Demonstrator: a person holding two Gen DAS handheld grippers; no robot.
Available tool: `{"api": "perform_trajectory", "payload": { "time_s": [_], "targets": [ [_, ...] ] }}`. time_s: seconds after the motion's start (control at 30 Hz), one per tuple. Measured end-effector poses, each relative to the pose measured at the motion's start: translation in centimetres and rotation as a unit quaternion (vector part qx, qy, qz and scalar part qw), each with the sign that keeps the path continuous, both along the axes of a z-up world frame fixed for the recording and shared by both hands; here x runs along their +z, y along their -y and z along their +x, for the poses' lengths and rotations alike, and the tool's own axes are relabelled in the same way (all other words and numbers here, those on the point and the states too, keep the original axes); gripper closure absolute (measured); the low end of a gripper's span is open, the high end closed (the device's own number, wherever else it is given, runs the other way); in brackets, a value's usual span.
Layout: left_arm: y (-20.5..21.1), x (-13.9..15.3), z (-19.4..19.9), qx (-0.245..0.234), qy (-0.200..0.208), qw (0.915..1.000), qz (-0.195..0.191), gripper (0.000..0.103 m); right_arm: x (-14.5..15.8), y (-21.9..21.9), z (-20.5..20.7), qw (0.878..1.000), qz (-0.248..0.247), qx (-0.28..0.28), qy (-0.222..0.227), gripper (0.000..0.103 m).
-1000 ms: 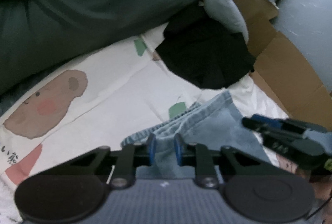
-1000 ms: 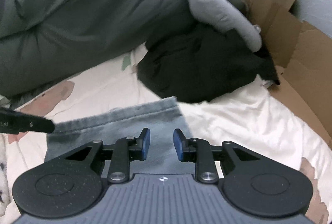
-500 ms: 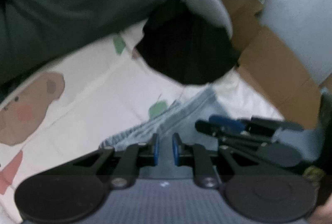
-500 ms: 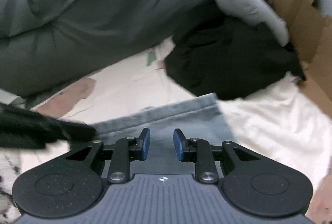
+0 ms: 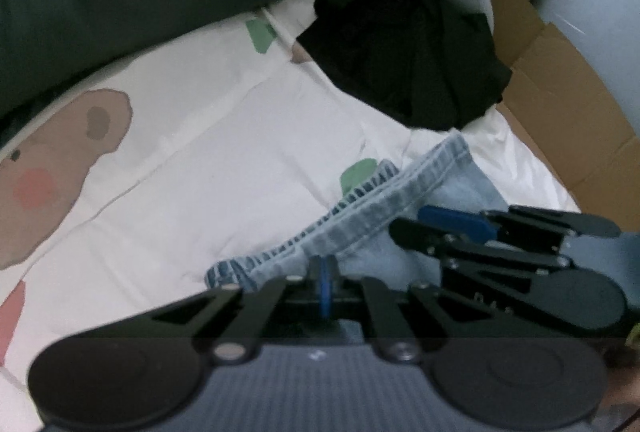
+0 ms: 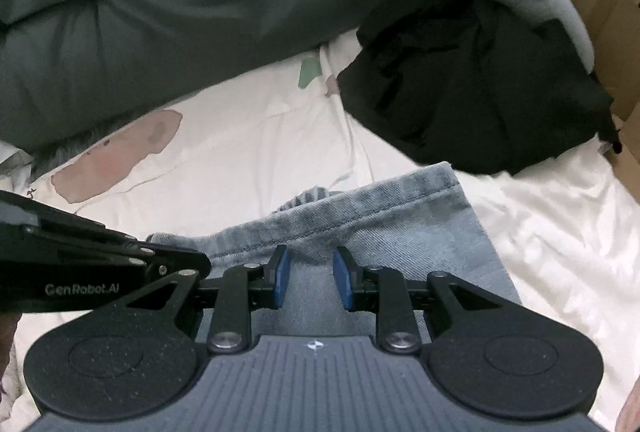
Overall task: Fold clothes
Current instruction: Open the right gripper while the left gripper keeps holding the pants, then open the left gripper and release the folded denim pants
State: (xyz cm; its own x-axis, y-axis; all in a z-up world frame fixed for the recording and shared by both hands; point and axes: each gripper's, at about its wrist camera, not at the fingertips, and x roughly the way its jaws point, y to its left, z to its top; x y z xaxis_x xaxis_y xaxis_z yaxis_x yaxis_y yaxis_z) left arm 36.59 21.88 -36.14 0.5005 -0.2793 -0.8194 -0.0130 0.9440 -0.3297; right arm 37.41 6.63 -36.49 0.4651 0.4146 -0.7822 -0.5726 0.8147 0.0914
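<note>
Now left gripper [image 5: 325, 278] pinches jeans [image 6: 360, 208] hem on bedsheet [image 5: 224, 152]; right gripper [image 6: 310, 278] spread above the denim.

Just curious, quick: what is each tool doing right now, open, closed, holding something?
Left tool: closed, pinching the jeans hem.
Right tool: open over the jeans, not gripping.

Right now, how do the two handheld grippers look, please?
Both are alike: the left gripper and the right gripper have black linkage arms, round black discs, a ribbed grey body and blue pads. The left one's side reads GenRobot.AI in white.
</note>
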Motion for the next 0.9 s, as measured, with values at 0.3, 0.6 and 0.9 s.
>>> {"api": "perform_trajectory", "payload": {
  "time_s": [0.3, 0.6, 0.9],
  "targets": [
    [-0.1, 0.9, 0.3, 0.01, -0.011, 0.9999, -0.004, 0.1, 0.2, -0.7, 2.5, 0.999, -0.015, -0.003, -0.048, 0.074],
    [1.7, 2.9, -3.5, -0.045, 0.014, 0.9979, 0.045, 0.095, 2.4, 5.3, -0.4, 0.999, -0.037, -0.003, -0.003, 0.073],
    [2.1, 0.2, -2.5, -0.067, 0.017, 0.993, 0.096, 0.1, -0.5, 11.9, -1.7, 0.998, -0.039, -0.048, -0.002, 0.067]
  ]
}}
